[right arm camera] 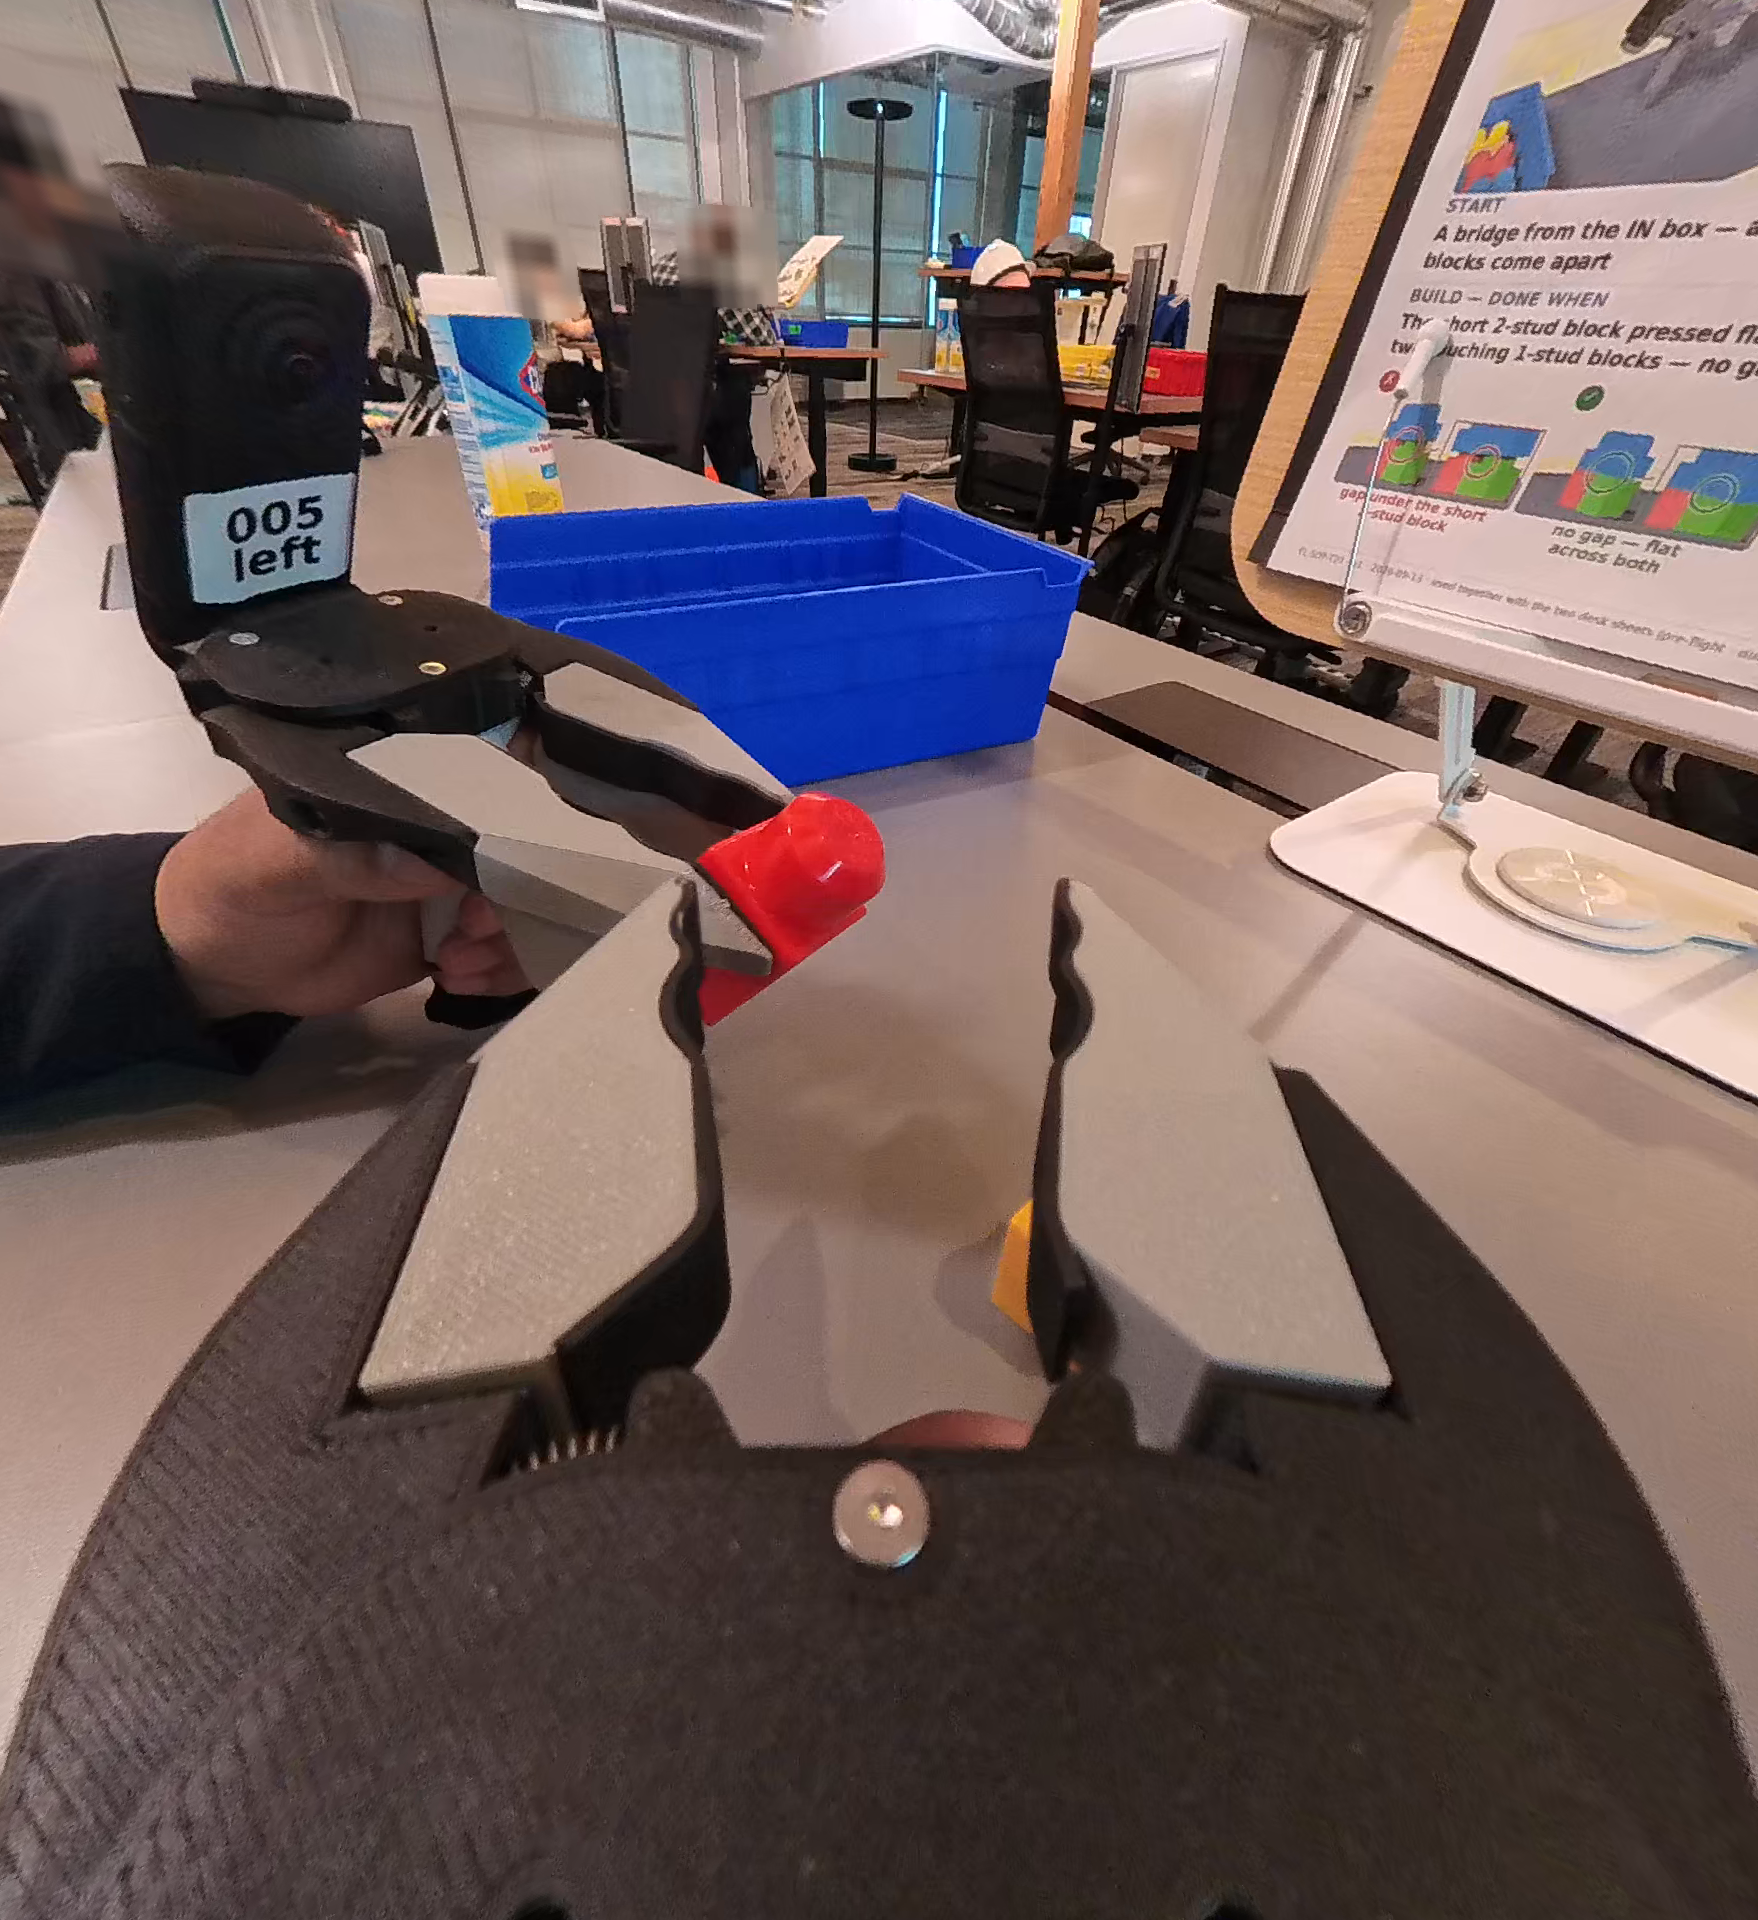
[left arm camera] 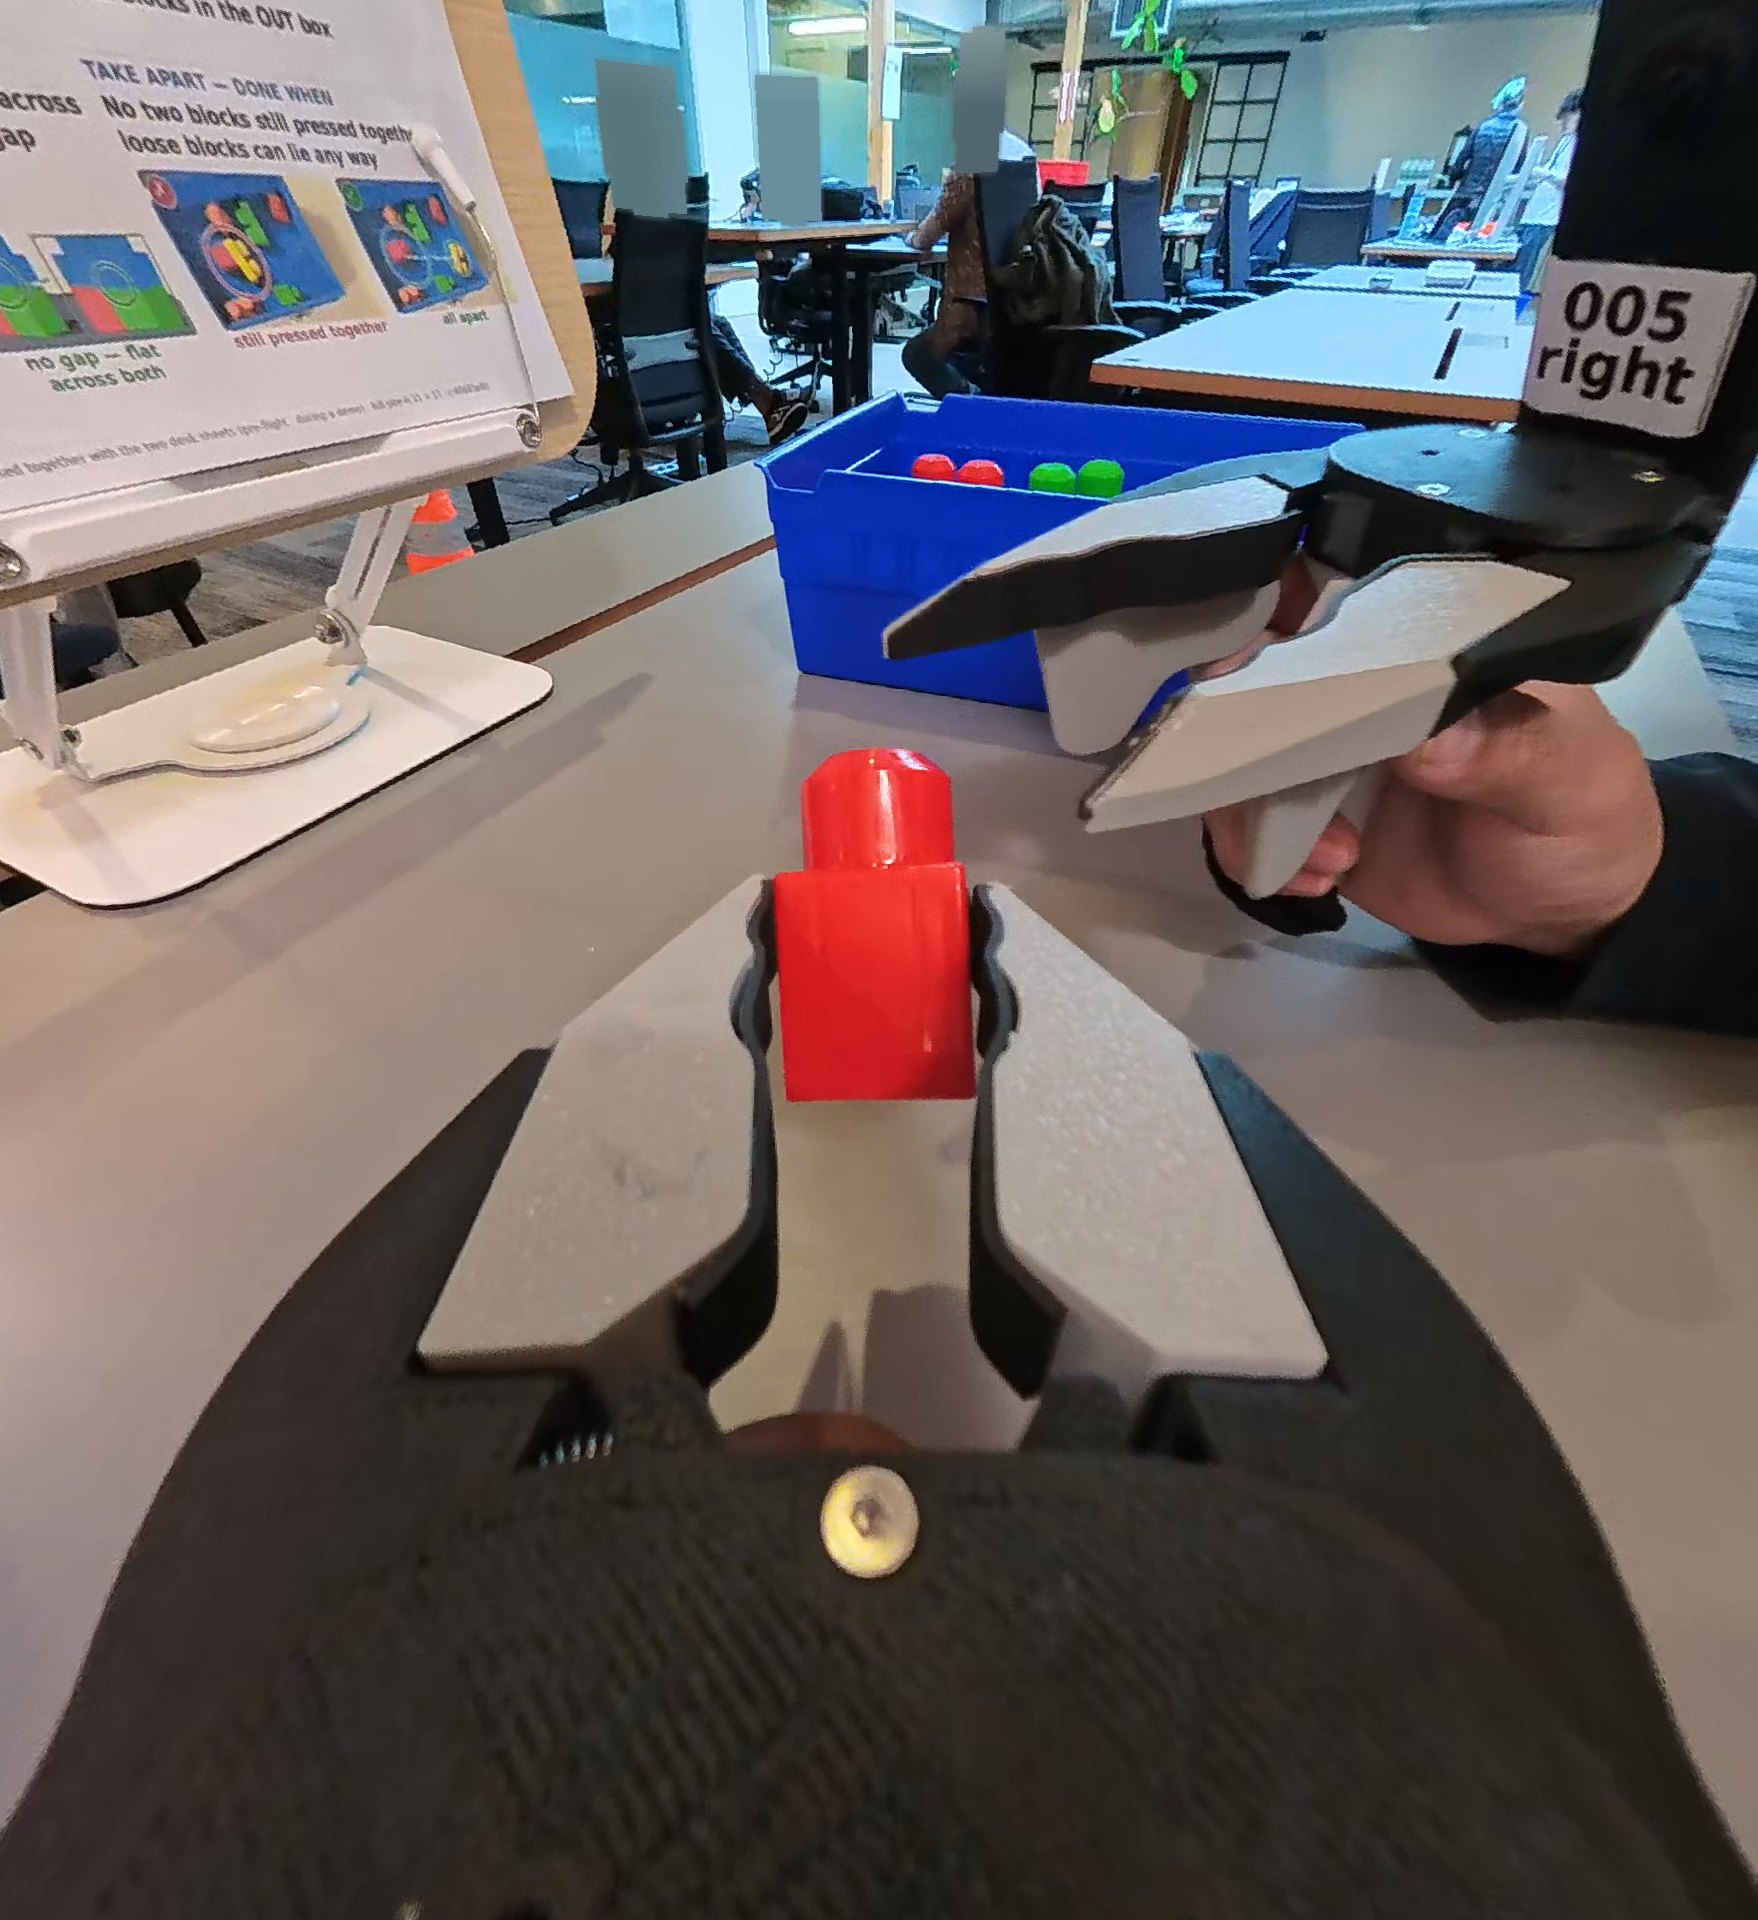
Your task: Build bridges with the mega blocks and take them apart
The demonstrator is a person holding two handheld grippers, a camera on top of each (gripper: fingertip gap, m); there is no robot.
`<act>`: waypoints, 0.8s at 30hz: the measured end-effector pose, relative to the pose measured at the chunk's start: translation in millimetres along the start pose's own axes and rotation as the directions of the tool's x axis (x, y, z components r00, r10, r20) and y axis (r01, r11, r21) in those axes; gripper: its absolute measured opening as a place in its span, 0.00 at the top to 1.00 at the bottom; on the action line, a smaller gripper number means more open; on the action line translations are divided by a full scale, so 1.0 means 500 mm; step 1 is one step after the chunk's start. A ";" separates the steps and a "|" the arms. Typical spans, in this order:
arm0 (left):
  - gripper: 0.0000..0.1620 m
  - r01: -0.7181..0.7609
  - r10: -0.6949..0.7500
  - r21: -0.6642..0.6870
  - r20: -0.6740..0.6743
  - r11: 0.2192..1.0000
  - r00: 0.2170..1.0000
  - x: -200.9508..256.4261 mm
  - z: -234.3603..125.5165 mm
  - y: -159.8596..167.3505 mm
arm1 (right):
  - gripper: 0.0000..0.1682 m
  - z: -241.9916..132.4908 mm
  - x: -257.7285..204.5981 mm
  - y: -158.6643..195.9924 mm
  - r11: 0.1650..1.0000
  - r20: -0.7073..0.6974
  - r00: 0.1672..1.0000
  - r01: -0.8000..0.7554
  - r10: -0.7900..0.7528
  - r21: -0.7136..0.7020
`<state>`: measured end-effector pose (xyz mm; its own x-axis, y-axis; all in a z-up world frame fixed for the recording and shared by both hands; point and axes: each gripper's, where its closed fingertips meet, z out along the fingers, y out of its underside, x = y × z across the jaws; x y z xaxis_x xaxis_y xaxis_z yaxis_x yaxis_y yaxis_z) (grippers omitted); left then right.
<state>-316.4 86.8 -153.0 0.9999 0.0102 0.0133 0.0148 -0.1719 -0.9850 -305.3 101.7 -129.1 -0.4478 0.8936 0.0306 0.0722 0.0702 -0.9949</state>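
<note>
While your left gripper (left arm camera: 873, 987) clamps the red one-stud block (left arm camera: 873, 935) by its side walls, stud pointing away from you, the block hangs clear of the grey table (left arm camera: 335, 1091), likely so it can be set down or joined. Your right gripper (right arm camera: 873, 977) stands wide apart and holds nothing; a yellow block (right arm camera: 1012, 1268) lies just under its right finger. Beyond the fingertips, a blue bin (left arm camera: 885, 582) holds red and green blocks (left arm camera: 1020, 476); a second blue bin (right arm camera: 802, 623) shows no contents from here. Each gripper carries a white printed tag. To the far side, an instruction sheet on a white stand (left arm camera: 231, 727) bears print and pictures; a printed wipes canister (right arm camera: 490, 405) stands behind the second bin.
</note>
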 end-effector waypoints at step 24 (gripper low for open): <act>0.79 -0.113 0.107 -0.034 -0.130 0.993 0.986 0.077 0.016 0.009 | 0.65 0.018 -0.037 0.022 0.994 0.124 0.987 -0.101 0.105 -0.038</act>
<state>-278.0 94.3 -158.1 0.9882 -0.1361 -0.0704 -0.0977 -0.2057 -0.9737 -304.2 81.9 -141.6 -0.5449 0.8340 -0.0864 0.1509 -0.0038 -0.9885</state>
